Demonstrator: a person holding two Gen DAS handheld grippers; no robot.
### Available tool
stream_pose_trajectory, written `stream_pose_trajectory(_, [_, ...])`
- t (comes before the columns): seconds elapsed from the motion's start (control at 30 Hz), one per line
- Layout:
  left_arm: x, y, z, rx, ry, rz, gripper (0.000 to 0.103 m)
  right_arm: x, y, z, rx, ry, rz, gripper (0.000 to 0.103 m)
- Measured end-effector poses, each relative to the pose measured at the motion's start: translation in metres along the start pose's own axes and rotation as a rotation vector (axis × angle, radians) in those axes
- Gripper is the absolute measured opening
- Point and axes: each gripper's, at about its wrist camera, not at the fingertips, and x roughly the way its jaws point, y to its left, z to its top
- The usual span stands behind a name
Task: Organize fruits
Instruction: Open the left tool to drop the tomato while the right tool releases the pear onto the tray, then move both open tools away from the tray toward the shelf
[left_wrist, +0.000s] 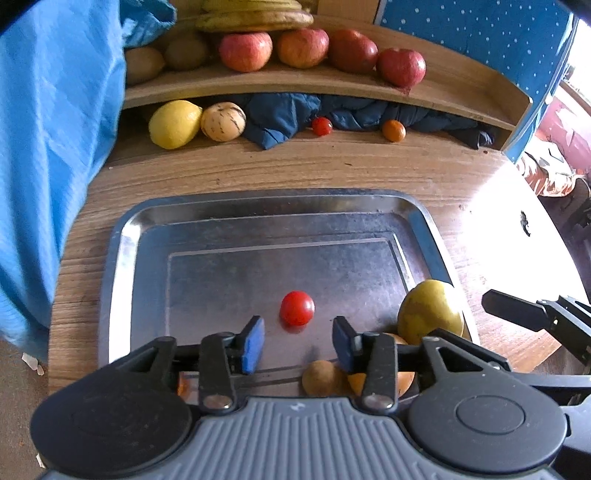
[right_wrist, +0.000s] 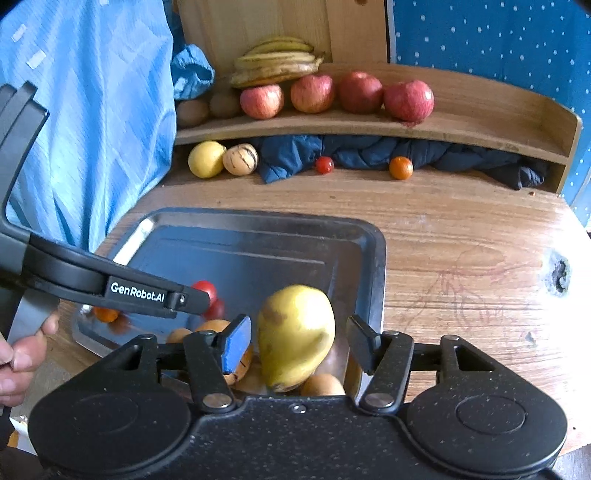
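Fruits lie in the metal tray (left_wrist: 125, 236) on the table (right_wrist: 461, 240): a cherry tomato (left_wrist: 297, 308) just ahead of the left tool (left_wrist: 298, 341), whose pads stand apart on nothing. The right tool (right_wrist: 299, 341) is open too, with a yellow pear (right_wrist: 295, 336) between its pads, neither pressing it.

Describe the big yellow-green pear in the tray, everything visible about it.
The pear is large and yellow-green with brown blotches on smooth skin. It lies tilted in the near right corner of the metal tray, leaning on smaller orange and tan fruits beneath and beside it. It sits between the open fingers of the right gripper; neither pad presses on it. From the left wrist view it shows by the tray's right rim. Its stem end cannot be made out.
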Motion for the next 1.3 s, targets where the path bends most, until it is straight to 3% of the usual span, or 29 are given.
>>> stream_pose_trajectory(0.07, [-0.006,0.003,-0.002,-0.008,-0.006,0.007,0.058,-0.005,0.001,0.0,0.0,-0.011,0.004,0.067])
stream_pose_trajectory(0.2, [-0.02,0.014,-0.009,-0.031,-0.012,0.024,0.088,-0.013,0.003,-0.001,0.008,-0.022,0.011,0.078])
stream_pose_trajectory(0.33, [-0.031,0.026,-0.016,-0.049,0.0,0.053,0.096,-0.02,0.003,-0.001,0.019,-0.029,0.019,0.092])
stream_pose_trajectory(0.53, [-0.04,0.043,-0.031,-0.045,0.072,0.087,0.102,-0.024,0.007,-0.002,0.011,0.004,0.029,0.102])
stream_pose_trajectory(0.8, [-0.04,0.054,-0.043,-0.065,0.149,0.136,0.102,-0.023,0.007,-0.009,-0.001,0.099,0.007,0.102])
stream_pose_trajectory(1.3, [-0.033,0.063,-0.026,-0.1,0.162,0.182,0.102,-0.011,-0.014,0.004,0.044,0.115,-0.064,0.102])
